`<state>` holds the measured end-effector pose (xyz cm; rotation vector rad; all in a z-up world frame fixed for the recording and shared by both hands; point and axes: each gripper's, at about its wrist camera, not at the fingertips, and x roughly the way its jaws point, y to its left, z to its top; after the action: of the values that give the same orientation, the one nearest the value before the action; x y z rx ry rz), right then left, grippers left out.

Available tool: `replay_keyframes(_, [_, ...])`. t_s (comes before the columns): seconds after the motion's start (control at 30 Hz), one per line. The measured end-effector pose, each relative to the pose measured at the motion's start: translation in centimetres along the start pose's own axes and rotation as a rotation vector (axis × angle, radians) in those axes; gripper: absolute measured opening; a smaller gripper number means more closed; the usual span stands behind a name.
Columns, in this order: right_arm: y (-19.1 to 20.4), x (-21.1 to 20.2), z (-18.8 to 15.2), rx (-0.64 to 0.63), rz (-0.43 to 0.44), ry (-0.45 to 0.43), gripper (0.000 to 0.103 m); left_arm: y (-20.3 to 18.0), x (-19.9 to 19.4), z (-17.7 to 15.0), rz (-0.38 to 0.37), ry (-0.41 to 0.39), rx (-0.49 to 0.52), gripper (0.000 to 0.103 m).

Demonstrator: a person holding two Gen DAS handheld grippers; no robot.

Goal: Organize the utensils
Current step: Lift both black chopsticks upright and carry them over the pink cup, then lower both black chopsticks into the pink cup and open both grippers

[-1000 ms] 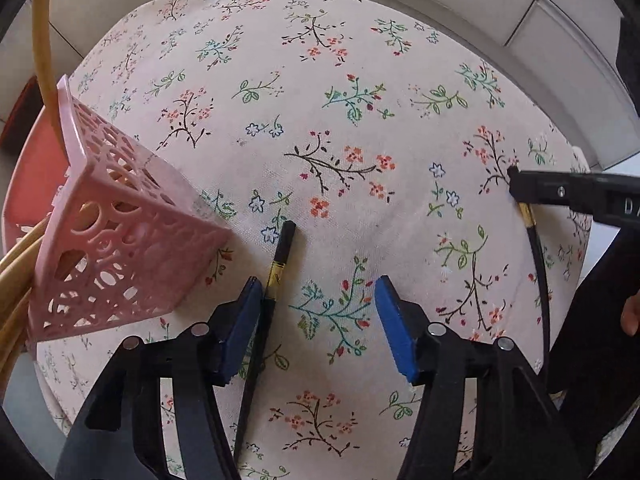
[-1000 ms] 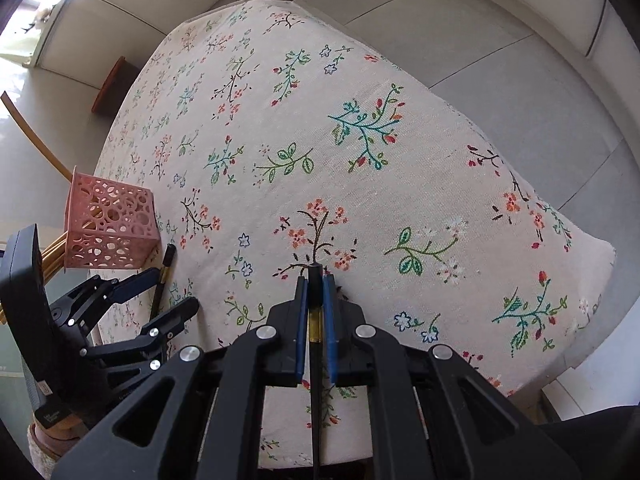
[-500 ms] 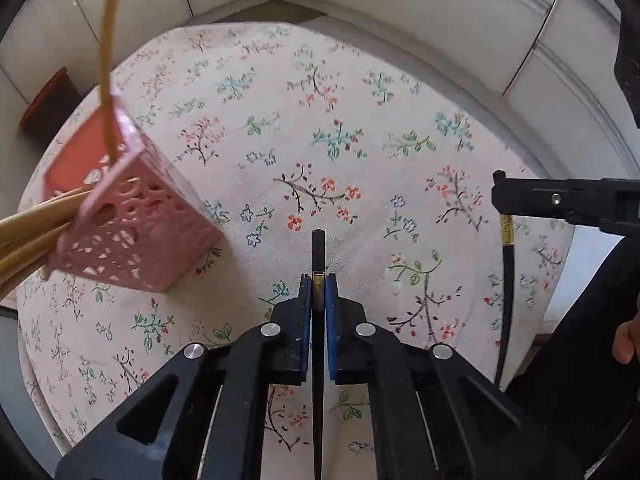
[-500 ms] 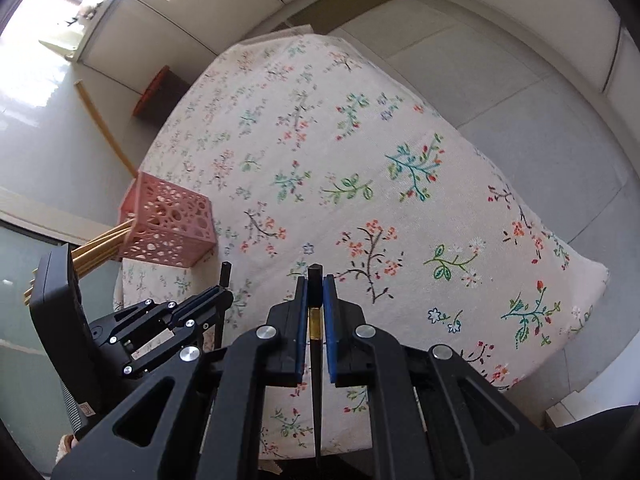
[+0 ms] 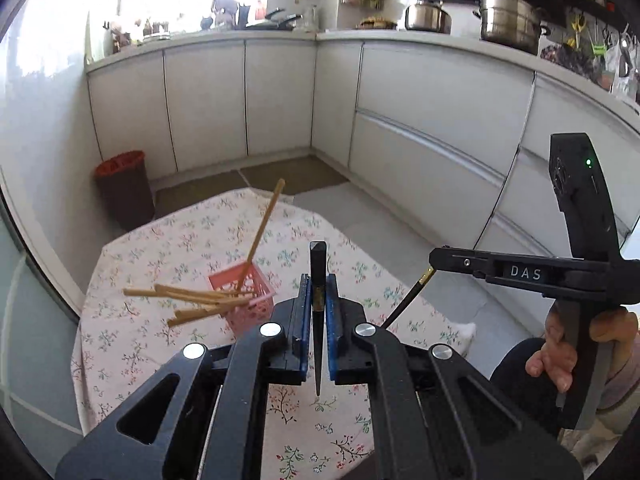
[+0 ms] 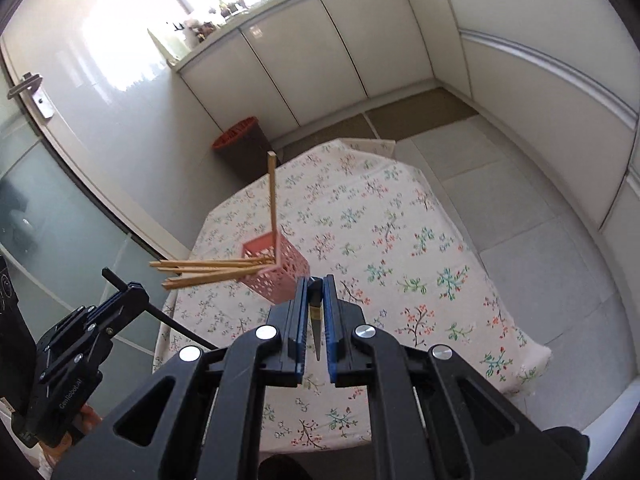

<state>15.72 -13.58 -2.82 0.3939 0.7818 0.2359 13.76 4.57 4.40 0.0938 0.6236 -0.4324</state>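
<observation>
My left gripper point(image 5: 318, 292) is shut on a black chopstick point(image 5: 317, 320) and holds it high above the table. My right gripper point(image 6: 315, 304) is shut on a second black chopstick point(image 6: 316, 336), also raised. A pink perforated basket point(image 5: 244, 296) stands on the floral tablecloth point(image 5: 180, 248), holding several wooden chopsticks point(image 5: 192, 300) that lean out to the left, one point(image 5: 262, 232) pointing up. In the right wrist view the basket point(image 6: 280, 272) sits just beyond my right fingertips. The right gripper point(image 5: 440, 258) shows in the left wrist view, and the left gripper point(image 6: 128, 296) in the right wrist view.
White kitchen cabinets point(image 5: 280, 96) line the walls behind the table. A dark bin with a red rim point(image 5: 124, 188) stands on the floor past the table's far edge. A glass door point(image 6: 48, 216) is on the left. Pots point(image 5: 508, 20) sit on the counter.
Both grippers rose well above the table, each carrying its chopstick, and tilted up so the kitchen shows. A second ago the left gripper was open around its chopstick on the cloth; it then closed.
</observation>
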Motion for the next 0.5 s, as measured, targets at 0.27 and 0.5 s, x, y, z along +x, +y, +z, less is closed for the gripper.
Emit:
replay_keyframes(0.27, [5.6, -5.6, 7.7, -0.095, 0.051, -0.157, 0.007, 1.2, -5.1, 8.1, 0.062, -0.156, 0.015, 0.006])
replay_keyframes(0.5, [8.7, -4.3, 10.6, -0.163, 0.044, -0.21, 0.007, 3.2, -3.3, 11.6, 0.129, -0.21, -0.033, 0.006])
